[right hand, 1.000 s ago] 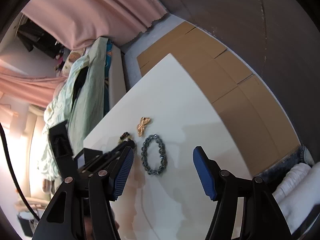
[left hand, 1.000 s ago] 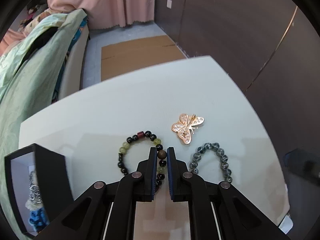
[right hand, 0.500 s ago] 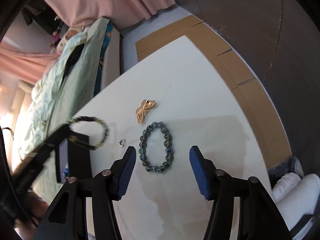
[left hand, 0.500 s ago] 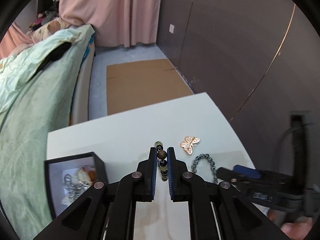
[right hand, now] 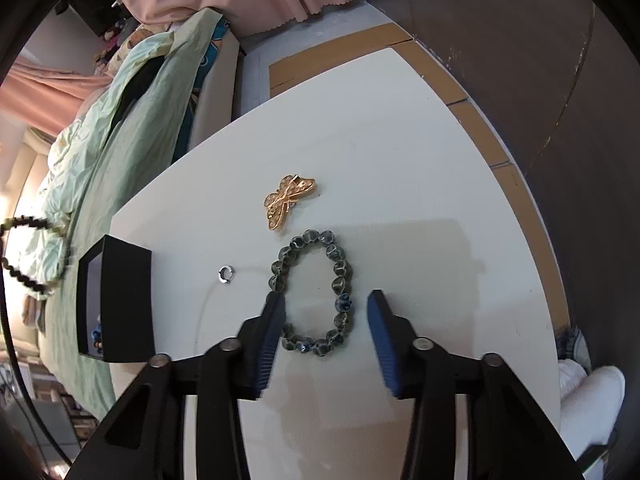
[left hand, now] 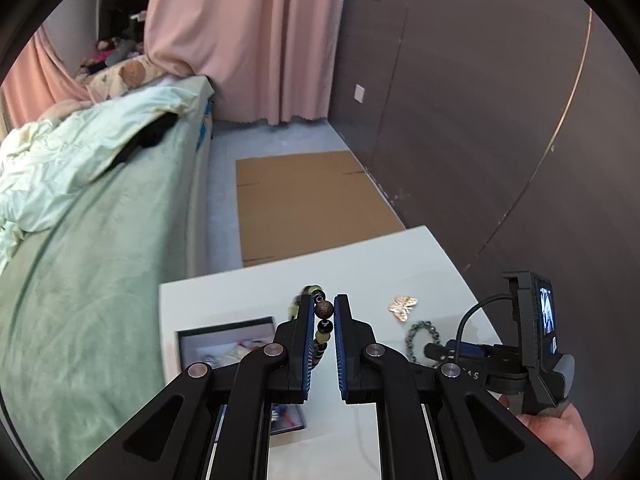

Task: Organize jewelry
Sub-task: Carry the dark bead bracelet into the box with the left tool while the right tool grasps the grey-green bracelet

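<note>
Jaws of the left gripper (left hand: 323, 312) clamp a green-and-black beaded bracelet (left hand: 322, 324) in the air above the black jewelry box (left hand: 224, 334). The right gripper (right hand: 326, 308) stands apart around a grey-blue beaded bracelet (right hand: 340, 276) on the white table (right hand: 400, 160); farther off lies a gold butterfly brooch (right hand: 289, 200).

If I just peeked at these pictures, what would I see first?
Probably the gold butterfly brooch shining on the white table, with the grey-blue bead bracelet just below it between the open right gripper. Next, the left gripper pinching a dark bead bracelet in the air.
</note>
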A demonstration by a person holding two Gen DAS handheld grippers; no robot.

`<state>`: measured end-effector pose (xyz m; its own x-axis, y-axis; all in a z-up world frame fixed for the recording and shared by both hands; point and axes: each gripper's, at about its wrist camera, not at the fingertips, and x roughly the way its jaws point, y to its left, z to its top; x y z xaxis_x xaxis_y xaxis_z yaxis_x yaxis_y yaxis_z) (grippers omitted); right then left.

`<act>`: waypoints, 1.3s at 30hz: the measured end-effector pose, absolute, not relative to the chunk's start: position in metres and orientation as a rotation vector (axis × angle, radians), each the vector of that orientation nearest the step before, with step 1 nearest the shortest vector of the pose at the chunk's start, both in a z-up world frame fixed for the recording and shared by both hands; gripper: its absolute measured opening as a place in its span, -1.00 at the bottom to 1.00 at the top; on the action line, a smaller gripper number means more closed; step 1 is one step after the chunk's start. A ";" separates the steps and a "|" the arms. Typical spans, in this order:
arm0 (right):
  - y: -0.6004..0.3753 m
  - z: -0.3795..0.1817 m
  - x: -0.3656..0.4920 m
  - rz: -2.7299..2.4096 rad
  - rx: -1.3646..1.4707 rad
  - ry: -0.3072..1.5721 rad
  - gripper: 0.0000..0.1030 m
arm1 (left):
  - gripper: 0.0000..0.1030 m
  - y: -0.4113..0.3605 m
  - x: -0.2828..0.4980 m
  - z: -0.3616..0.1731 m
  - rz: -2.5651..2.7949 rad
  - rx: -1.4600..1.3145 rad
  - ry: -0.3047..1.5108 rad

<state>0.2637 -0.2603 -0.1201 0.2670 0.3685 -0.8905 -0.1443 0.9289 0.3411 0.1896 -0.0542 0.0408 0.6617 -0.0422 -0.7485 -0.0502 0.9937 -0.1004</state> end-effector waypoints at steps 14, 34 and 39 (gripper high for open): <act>-0.214 -0.114 0.249 0.213 -0.193 1.160 -0.66 | -0.81 -0.001 0.168 0.039 0.062 -0.170 0.840; -0.212 -0.036 0.231 0.413 0.050 1.001 -0.79 | 0.18 0.037 0.161 -0.018 0.003 -0.338 0.873; -0.198 -0.022 0.230 0.505 0.112 0.940 -0.79 | 0.53 0.048 0.139 -0.021 0.019 -0.395 0.761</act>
<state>0.2302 -0.1976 -0.0224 0.4837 0.4613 -0.7438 -0.3654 0.8787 0.3072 0.1392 0.0481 -0.0210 0.7277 -0.1247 -0.6744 -0.1575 0.9267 -0.3413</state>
